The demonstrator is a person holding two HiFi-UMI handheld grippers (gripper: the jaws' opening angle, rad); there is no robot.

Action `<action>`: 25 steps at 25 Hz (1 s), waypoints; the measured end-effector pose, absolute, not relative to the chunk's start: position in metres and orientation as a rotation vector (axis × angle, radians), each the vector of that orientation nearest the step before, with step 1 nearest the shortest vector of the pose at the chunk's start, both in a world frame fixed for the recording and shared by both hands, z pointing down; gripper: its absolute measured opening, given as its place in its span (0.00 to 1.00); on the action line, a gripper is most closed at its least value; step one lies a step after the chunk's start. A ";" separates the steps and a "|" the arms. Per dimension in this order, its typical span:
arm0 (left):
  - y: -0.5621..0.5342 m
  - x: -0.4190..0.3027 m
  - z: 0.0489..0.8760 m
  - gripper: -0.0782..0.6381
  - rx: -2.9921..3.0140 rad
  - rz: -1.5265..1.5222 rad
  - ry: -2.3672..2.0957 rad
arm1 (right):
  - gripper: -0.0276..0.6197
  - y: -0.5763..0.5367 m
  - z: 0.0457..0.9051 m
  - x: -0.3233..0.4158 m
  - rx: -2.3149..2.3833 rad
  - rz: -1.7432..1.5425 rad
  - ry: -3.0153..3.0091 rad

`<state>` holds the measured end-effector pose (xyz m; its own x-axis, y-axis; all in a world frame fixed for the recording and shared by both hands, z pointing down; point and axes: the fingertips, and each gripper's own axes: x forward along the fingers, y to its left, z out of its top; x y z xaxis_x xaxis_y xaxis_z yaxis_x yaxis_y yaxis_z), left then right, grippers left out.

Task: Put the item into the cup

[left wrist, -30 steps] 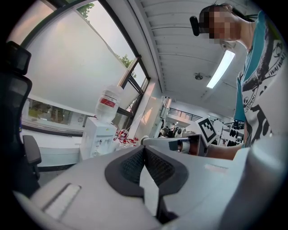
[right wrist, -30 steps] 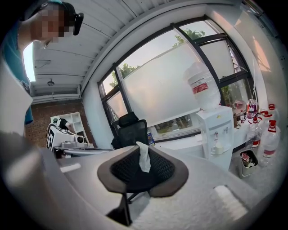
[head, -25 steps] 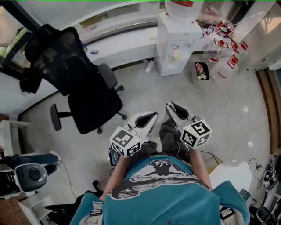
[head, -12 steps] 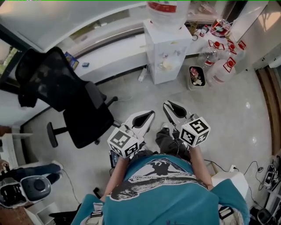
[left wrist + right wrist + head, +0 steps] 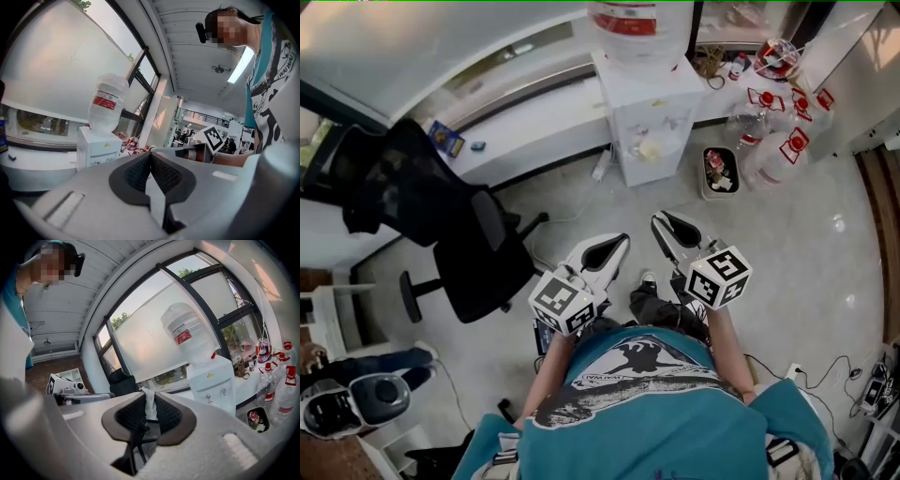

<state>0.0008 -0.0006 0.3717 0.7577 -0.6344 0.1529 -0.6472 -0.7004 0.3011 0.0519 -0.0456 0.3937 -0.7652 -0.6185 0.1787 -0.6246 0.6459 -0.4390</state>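
Note:
I hold both grippers level in front of my chest, above the floor. My right gripper [image 5: 659,222] is shut on a small white crumpled item [image 5: 149,406], which sticks up between the dark pads [image 5: 166,414] in the right gripper view. In the head view the item is too small to make out. My left gripper [image 5: 624,241] is shut with nothing in it, and its pads [image 5: 164,174] meet at the tip in the left gripper view. No cup shows in any view.
A white water dispenser [image 5: 649,131] with a big bottle on top stands ahead against a white ledge [image 5: 534,103]. A black office chair [image 5: 441,234] is at the left. A small bin [image 5: 717,173] and several plastic bottles [image 5: 778,141] are at the right.
The whole scene has slid in the head view: the dispenser has come nearer and shifted left, and so has the chair. Both grippers keep the same pose and grip.

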 end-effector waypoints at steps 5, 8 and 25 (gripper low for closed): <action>-0.015 0.012 0.373 0.11 2.608 0.070 -1.016 | 0.13 -0.061 0.401 0.063 1.049 0.790 -2.842; -0.018 0.019 0.375 0.11 2.608 0.085 -1.017 | 0.13 -0.062 0.406 0.066 1.031 0.804 -2.842; -0.007 0.029 0.382 0.11 2.618 0.154 -1.011 | 0.13 -0.043 0.421 0.075 1.030 0.860 -2.827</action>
<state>0.0294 -0.0073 0.3819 0.7423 -0.6343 0.2161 -0.6699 -0.6940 0.2640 0.0752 -0.0433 0.4206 -0.7833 -0.5914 0.1917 -0.5979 0.6323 -0.4926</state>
